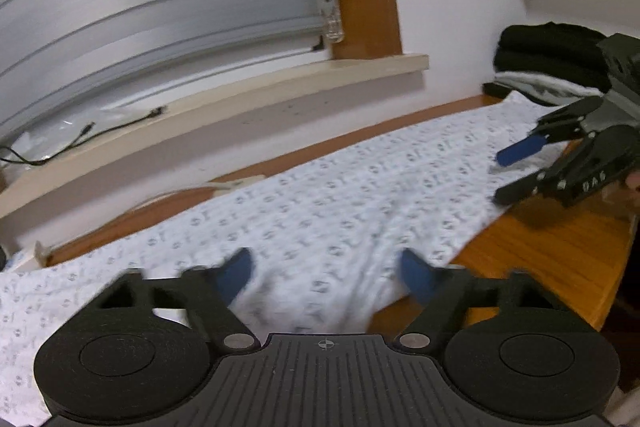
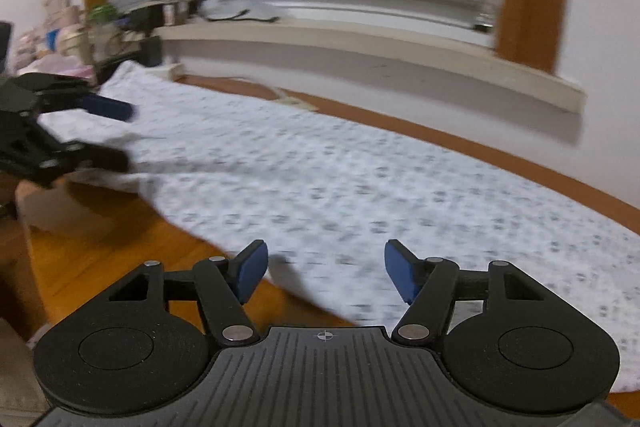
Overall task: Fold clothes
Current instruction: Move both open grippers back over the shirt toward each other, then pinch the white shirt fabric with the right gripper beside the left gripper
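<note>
Patterned white garment (image 1: 320,195) motion-blurred on wooden table (image 1: 552,251), left tongs (image 1: 326,277) apart, right tongs (image 2: 326,273) apart, print unreadable

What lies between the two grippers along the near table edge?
In both wrist views, only the patterned white garment spread on the wooden table lies between left gripper and right gripper.

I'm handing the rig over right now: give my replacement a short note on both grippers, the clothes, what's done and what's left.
Left gripper: open, holding nothing, over the near edge of the patterned white garment.
Right gripper: open, empty, at the same garment's near edge further along.
The garment lies spread flat along the wooden table below the window sill.
Done, apparently: a stack of folded dark clothes at the table's far end.
Left: no fold is visible in the garment; grasp its near edge with both grippers and fold it.
</note>
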Tool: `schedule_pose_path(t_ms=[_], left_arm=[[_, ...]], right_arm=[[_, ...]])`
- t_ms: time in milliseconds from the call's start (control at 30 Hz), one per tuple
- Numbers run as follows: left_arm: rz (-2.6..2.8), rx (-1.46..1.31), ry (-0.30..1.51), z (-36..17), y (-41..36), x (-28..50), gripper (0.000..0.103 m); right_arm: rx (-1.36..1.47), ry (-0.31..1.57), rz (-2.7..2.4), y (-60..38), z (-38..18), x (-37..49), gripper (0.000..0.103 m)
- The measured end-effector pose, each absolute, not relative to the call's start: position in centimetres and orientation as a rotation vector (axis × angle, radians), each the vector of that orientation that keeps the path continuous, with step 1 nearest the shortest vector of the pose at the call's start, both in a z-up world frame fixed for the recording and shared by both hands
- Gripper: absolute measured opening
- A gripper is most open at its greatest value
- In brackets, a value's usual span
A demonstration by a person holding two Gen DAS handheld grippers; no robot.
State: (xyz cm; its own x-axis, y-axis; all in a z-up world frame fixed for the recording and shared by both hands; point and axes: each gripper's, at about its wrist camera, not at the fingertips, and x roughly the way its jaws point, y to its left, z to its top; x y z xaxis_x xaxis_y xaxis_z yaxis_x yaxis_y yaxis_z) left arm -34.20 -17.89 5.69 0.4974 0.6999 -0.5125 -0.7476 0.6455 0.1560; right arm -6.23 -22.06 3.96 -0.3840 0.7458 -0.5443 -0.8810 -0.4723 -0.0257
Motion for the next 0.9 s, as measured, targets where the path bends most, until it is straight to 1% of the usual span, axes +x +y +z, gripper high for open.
schedule_pose_path(t_ms=[67, 100, 167, 233, 267, 367, 400, 433, 467, 500, 533, 567, 633, 667, 700, 833, 900], left_arm=[[0.881, -0.090, 0.591, 5.4, -17.9, -33.9, 0.063], [0.886, -0.090, 0.595, 5.3, -18.0, -33.9, 0.059], [0.894, -0.094, 0.596, 5.2, -18.2, -34.3, 0.052], [0.893, -0.100, 0.589, 5.2, -18.5, -34.9, 0.047], [0.893, -0.100, 0.588, 5.2, -18.6, -35.1, 0.045], [0.891, -0.093, 0.591, 5.3, -19.2, -35.8, 0.044], [0.892, -0.091, 0.592, 5.3, -19.4, -36.0, 0.044], [0.891, -0.092, 0.591, 5.3, -19.5, -36.1, 0.044], [0.889, -0.095, 0.587, 5.3, -19.7, -36.3, 0.044], [0.883, -0.098, 0.582, 5.3, -19.9, -36.5, 0.044], [0.876, -0.098, 0.575, 5.4, -20.1, -36.6, 0.044], [0.869, -0.094, 0.572, 5.4, -20.3, -36.5, 0.044], [0.854, -0.081, 0.571, 5.4, -20.6, -36.1, 0.049], [0.848, -0.072, 0.575, 5.3, -20.7, -35.8, 0.053], [0.845, -0.061, 0.581, 5.2, -20.6, -35.4, 0.054], [0.846, -0.010, 0.612, 4.7, -20.0, -34.2, 0.054], [0.852, 0.021, 0.628, 4.6, -19.3, -33.7, 0.048]], right_arm=[[-0.616, 0.320, 2.031, -22.2, 3.9, -7.5, 0.063], [-0.625, 0.317, 2.054, -22.1, 3.8, -8.4, 0.062], [-0.643, 0.298, 2.092, -22.0, 3.7, -10.2, 0.055], [-0.669, 0.280, 2.131, -21.8, 3.5, -12.0, 0.052], [-0.681, 0.265, 2.146, -21.7, 3.4, -12.8, 0.047], [-0.717, 0.223, 2.171, -21.4, 3.2, -14.8, 0.044], [-0.730, 0.209, 2.175, -21.3, 3.1, -15.3, 0.040], [-0.738, 0.201, 2.181, -21.1, 3.1, -15.6, 0.038], [-0.746, 0.194, 2.187, -21.0, 3.1, -15.9, 0.031], [-0.737, 0.191, 2.188, -20.9, 3.5, -15.8, 0.015], [-0.726, 0.187, 2.188, -20.9, 3.8, -15.7, 0.007], [-0.716, 0.184, 2.189, -20.8, 4.2, -15.5, 0.005], [-0.695, 0.177, 2.189, -20.7, 4.8, -15.3, 0.004], [-0.685, 0.173, 2.190, -20.7, 5.2, -15.2, 0.004], [-0.675, 0.170, 2.190, -20.6, 5.5, -15.1, 0.004], [-0.633, 0.156, 2.190, -20.4, 6.9, -14.6, 0.004], [-0.618, 0.148, 2.186, -20.2, 7.5, -14.6, 0.004]])
